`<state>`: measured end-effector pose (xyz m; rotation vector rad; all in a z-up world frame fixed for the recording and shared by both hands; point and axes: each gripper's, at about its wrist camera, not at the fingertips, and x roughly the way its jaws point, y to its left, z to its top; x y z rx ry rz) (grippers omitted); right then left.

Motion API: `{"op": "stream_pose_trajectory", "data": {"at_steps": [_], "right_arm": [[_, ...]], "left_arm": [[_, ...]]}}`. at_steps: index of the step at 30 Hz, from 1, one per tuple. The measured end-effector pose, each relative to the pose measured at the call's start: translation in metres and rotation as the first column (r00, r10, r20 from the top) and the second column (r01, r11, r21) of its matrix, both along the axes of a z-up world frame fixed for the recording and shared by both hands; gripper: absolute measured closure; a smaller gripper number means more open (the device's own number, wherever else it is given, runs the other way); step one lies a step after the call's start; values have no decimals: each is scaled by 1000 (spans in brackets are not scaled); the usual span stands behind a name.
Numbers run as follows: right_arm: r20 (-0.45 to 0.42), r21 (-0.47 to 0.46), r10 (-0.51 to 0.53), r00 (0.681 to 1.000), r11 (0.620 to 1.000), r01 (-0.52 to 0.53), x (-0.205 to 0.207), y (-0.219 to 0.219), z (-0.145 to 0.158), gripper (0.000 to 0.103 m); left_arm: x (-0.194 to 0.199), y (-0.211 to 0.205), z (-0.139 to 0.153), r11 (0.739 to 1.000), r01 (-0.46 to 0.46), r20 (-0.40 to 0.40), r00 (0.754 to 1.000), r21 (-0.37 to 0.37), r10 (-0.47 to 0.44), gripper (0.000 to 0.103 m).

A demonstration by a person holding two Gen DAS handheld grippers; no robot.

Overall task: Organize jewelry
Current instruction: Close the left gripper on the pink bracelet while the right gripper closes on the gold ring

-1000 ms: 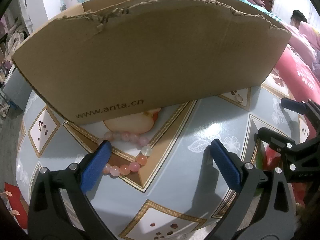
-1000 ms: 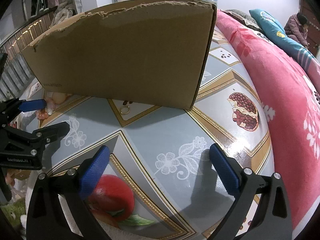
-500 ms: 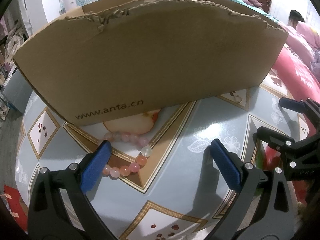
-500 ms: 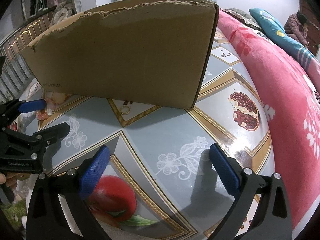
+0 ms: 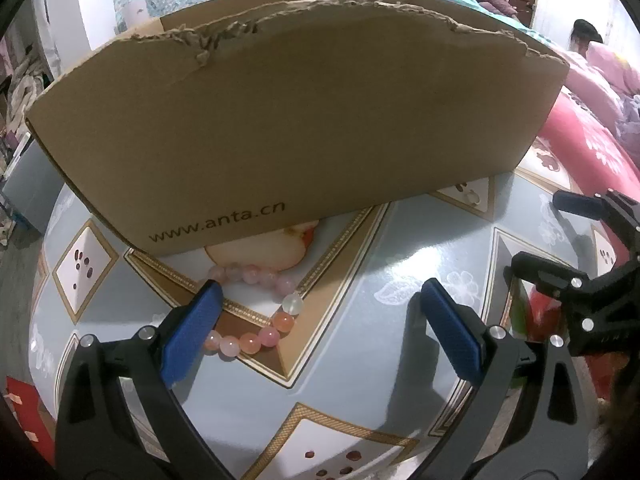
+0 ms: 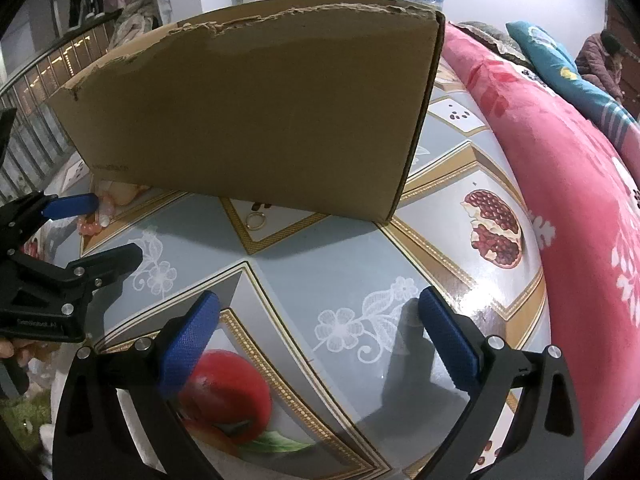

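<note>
While both tools hang low over the patterned table (image 5: 360, 380), the left gripper (image 5: 320, 320) has its blue-padded fingers wide apart and holds nothing. Its left finger pad (image 5: 192, 332) covers part of a beaded bracelet (image 5: 260, 320) of pink, orange and one whitish bead. The bracelet lies flat on the tabletop, in a white diamond field of the pattern with a printed peach, just in front of the cardboard box (image 5: 300, 120). Most of the loop lies between the two fingers, closer to the left one; I cannot tell if the pad touches the beads or is only above them.

The box stands upright on the table, toward its far side, with a torn upper edge and the print "www.anta.cn" low on its near wall. Its inside is not visible.

The right gripper (image 6: 320, 324) is also spread open and empty, over a grey field with white flowers, near the table's front edge. Ahead of it, a small gold ring (image 6: 255, 221) lies on the tabletop, very close to the foot of the box's near wall, about under its middle. From this view the bracelet shows at the left, beside the far finger of the left gripper.

A red flowered blanket (image 6: 560, 200) runs along the right edge of the table. Two persons sit far behind, in the background.
</note>
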<state>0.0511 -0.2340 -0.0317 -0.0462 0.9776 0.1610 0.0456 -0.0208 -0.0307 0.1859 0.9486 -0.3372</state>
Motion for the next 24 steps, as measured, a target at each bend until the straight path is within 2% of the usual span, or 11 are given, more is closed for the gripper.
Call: {"op": "stream_pose_trajectory", "data": {"at_steps": [3, 6, 7, 10, 12, 15, 17, 22, 24], "right_arm": [[-11, 24, -7, 1000, 1000, 7, 3, -5, 2, 6], [-6, 105, -23, 1000, 994, 23, 3, -16, 8, 6], [4, 127, -27, 1000, 992, 27, 3, -20, 10, 10], [46, 194, -24, 999, 981, 15, 3, -29, 18, 20], [65, 237, -10, 998, 971, -5, 5, -31, 22, 27], [68, 291, 22, 997, 956, -41, 14, -28, 24, 38], [70, 300, 49, 996, 952, -68, 22, -21, 24, 45], [68, 255, 77, 995, 963, -92, 26, 2, 21, 63], [62, 239, 70, 996, 967, -83, 29, 5, 18, 65]], "left_arm": [[-1, 2, 0, 1000, 11, 0, 1000, -4, -11, 7], [-1, 6, 1, 999, 23, -1, 1000, -31, -23, 8], [-2, 8, 2, 998, 30, -2, 1000, -46, -30, 9], [-4, 11, 7, 997, 45, 14, 999, -57, -44, 30], [-4, 14, 8, 997, 49, 16, 999, -66, -48, 32], [-5, 18, 11, 994, 59, 26, 998, -93, -57, 41], [-6, 19, 12, 992, 79, 37, 996, -103, -76, 46], [-8, 14, 14, 991, 103, 48, 994, -84, -99, 51], [-8, 15, 14, 990, 111, 51, 993, -87, -106, 52]]}}
